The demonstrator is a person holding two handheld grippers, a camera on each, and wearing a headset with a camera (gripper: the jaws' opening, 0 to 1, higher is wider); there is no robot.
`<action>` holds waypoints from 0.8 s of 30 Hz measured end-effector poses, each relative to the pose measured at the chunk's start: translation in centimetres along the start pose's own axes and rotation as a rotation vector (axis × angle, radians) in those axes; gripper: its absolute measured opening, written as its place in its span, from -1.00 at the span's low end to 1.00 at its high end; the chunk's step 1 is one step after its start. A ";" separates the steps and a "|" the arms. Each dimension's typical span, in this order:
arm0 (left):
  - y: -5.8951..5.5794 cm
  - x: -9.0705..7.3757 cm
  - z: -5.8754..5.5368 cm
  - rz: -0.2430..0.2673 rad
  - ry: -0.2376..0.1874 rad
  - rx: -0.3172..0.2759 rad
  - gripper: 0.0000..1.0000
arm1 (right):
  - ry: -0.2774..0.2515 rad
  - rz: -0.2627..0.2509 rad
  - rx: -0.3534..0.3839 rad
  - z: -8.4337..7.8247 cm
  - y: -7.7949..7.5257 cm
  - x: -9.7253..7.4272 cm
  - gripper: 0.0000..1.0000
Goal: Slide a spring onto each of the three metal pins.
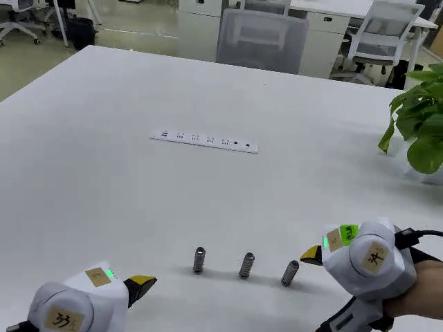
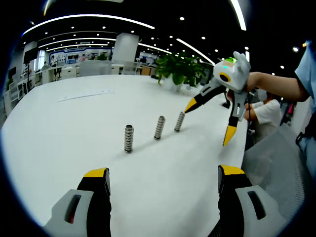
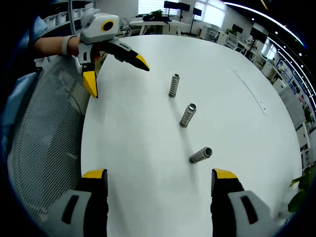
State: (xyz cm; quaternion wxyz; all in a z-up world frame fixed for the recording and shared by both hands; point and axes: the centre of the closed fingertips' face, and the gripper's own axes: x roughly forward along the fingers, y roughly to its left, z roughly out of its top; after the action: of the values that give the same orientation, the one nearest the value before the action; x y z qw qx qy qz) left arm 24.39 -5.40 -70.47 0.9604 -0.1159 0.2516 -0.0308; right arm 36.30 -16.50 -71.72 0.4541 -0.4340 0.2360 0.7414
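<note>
1. Nearest the person, the white left hand-held gripper (image 2: 163,173) with yellow-tipped black jaws hovers low over the plain white worktop (image 1: 104,173). Its jaws are spread wide and empty, probably because nothing is left to carry.
2. The matching right hand-held gripper (image 3: 159,174) hangs opposite, also wide and empty, so the two flank the work without touching it.
3. Between them, three metal pins (image 3: 191,105) stand in a row near the worktop's front edge, within easy reach. The left coiled steel spring (image 1: 199,260), the middle spring (image 1: 246,265) and the right spring (image 1: 290,272) each already sleeve a pin. The right one leans slightly.
4. Farther off lies a flat white power strip (image 1: 204,141), well apart from the row.
5. Beyond it, a green leafy plant (image 1: 419,117) sits at the worktop's right edge.
</note>
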 end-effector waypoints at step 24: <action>0.1 -0.3 0.0 0.028 0.004 0.010 0.84 | -0.344 -0.254 0.360 -1.4 3.8 -3.8 0.99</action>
State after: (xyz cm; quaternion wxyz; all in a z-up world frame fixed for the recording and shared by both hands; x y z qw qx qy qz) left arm 24.13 -5.31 -70.36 0.9608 -0.1073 0.2549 -0.0189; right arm 34.32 -21.10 -69.32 0.6464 -0.2403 0.2273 0.6876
